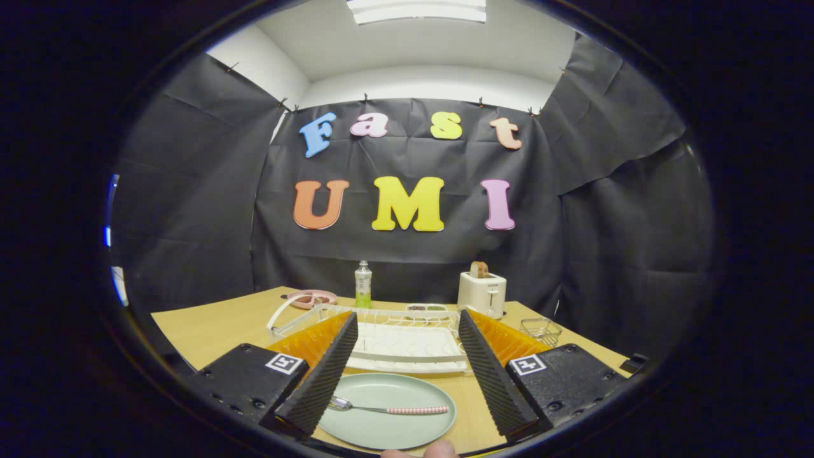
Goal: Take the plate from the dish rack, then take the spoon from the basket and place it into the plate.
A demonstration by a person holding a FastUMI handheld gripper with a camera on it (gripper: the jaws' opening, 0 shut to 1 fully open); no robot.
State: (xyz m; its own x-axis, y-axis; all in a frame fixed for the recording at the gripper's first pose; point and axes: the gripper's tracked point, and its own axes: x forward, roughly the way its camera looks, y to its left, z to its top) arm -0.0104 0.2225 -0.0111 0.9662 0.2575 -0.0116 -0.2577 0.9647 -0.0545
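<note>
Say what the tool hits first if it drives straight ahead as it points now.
Probably the white dish rack. The tool is open, its fingers either side of the plate with the spoon lying in it, rack just beyond. Depth is unclear; it might pass above the rack.

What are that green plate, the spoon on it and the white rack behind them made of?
The plate looks like matte plastic or melamine: flat pale green, no glare. The spoon has a shiny metal bowl and a checked pink handle, perhaps plastic. The dish rack looks like white-coated wire over a plastic tray. The gripper is open over them.
</note>
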